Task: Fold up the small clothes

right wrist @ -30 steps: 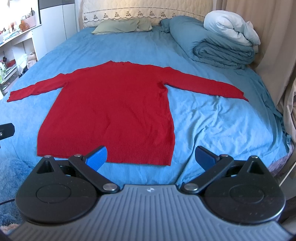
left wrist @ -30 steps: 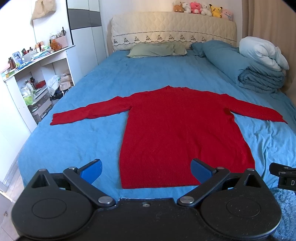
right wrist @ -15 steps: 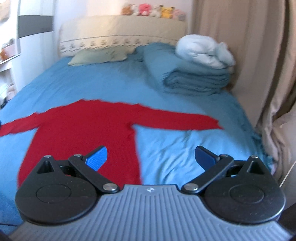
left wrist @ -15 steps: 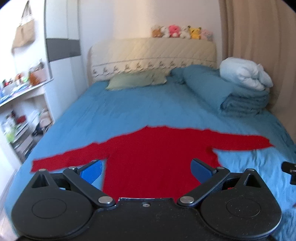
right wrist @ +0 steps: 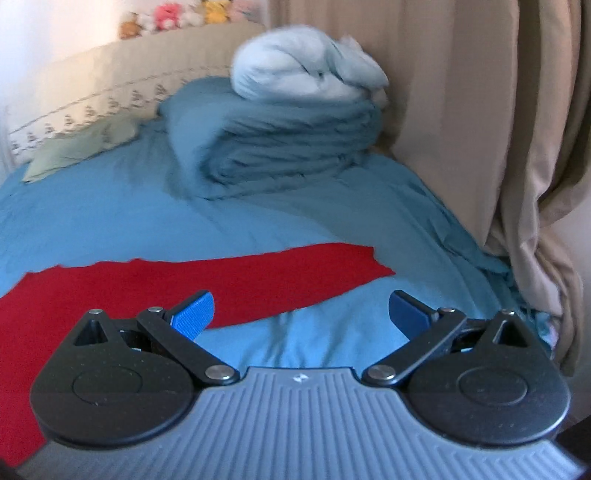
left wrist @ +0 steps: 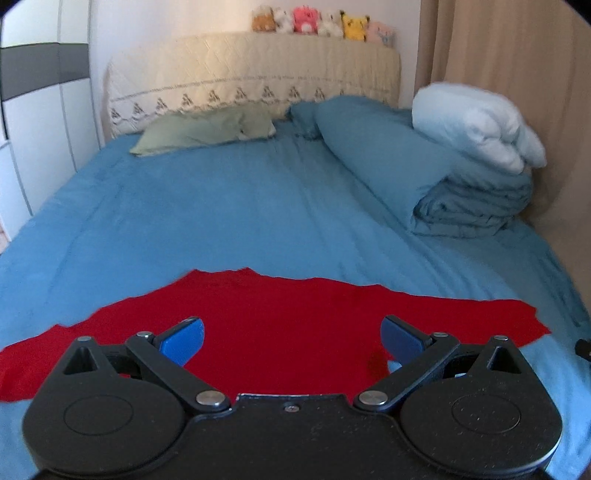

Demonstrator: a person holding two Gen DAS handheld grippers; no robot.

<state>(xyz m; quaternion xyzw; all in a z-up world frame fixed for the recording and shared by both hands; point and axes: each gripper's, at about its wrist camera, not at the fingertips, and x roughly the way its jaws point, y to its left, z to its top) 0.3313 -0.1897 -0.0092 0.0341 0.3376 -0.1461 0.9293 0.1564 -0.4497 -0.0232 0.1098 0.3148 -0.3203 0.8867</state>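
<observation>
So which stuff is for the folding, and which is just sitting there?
For the job: red sweater, left gripper, right gripper, both open.

Just there: green pillow, folded blue duvet, white bundle, plush toys, curtain.

the sweater is plain bright red, lying on a bed sheeted in mid blue. the folded duvet is a duller teal blue, with a pale blue-white bundle on top. the pillow is sage green. the headboard cover is cream, quilted, with a dark embroidered border of small motifs. the curtain is beige. the soft toys are brown, white, pink and yellow. each gripper is black with blue pads.
</observation>
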